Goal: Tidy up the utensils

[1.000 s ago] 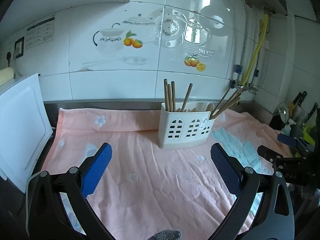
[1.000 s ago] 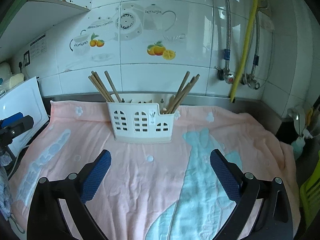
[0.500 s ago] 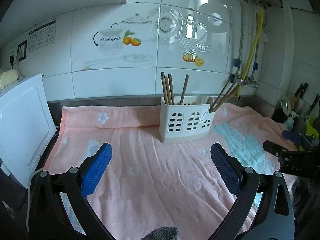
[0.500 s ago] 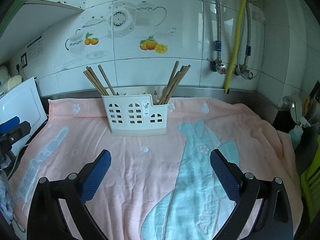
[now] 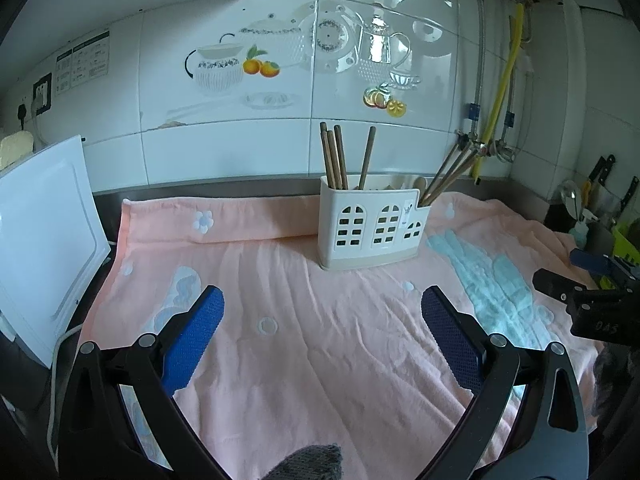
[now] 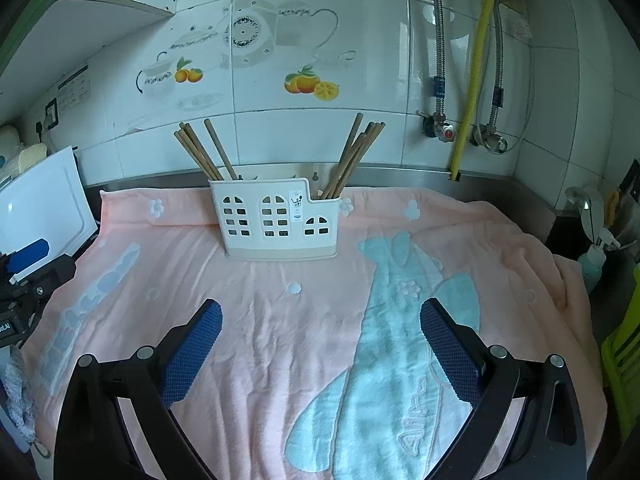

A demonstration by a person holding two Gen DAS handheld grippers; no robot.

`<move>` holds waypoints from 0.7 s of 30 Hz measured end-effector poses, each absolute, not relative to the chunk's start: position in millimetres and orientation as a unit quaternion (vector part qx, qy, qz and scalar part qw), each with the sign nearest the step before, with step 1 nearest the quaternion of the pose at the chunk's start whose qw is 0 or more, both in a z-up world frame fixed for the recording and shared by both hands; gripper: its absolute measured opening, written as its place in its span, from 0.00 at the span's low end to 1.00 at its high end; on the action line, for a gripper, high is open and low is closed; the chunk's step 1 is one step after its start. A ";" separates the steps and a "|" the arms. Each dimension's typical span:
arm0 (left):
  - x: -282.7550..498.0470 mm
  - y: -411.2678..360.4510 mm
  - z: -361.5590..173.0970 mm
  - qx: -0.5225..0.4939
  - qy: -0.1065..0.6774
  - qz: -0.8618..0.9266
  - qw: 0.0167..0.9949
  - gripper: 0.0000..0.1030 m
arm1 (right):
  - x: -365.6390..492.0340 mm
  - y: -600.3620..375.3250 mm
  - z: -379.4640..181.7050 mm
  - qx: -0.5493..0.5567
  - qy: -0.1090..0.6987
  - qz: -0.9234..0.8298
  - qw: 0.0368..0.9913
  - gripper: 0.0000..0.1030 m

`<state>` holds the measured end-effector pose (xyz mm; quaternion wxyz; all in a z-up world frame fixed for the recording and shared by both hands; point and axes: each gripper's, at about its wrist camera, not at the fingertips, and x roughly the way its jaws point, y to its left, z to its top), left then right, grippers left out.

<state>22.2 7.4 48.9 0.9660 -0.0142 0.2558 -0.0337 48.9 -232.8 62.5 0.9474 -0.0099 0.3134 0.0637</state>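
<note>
Left wrist view: left gripper hangs wide open and empty over the pink towel; beyond stands the white utensil holder filled with chopsticks; right gripper likewise gapes empty.

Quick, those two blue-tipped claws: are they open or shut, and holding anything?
Left gripper: open, holding nothing, above the pink towel.
Right gripper: open, holding nothing.

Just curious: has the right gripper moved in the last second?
Yes. The right gripper has backed away: the white utensil holder sits higher and smaller against it.
</note>
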 end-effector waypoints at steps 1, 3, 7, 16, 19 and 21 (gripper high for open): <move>22.3 7.5 48.4 -0.014 0.256 -0.033 0.966 0.95 | 48.8 -232.5 62.0 -0.010 0.314 0.064 0.947 0.93; 22.5 7.3 47.2 -0.013 0.258 -0.034 0.966 0.95 | 48.9 -232.5 60.8 -0.010 0.316 0.063 0.947 0.93; 22.1 5.4 45.5 -0.014 0.259 -0.036 0.965 0.95 | 49.1 -232.0 60.7 -0.011 0.317 0.062 0.946 0.93; 22.6 2.8 42.5 -0.013 0.262 -0.039 0.964 0.95 | 51.0 -232.2 57.3 -0.012 0.321 0.063 0.945 0.93; 22.4 3.2 41.0 -0.014 0.264 -0.039 0.964 0.95 | 51.6 -231.6 56.7 -0.013 0.322 0.064 0.945 0.93; 22.6 3.0 40.3 -0.013 0.265 -0.039 0.963 0.95 | 51.4 -231.3 56.2 -0.013 0.322 0.064 0.944 0.93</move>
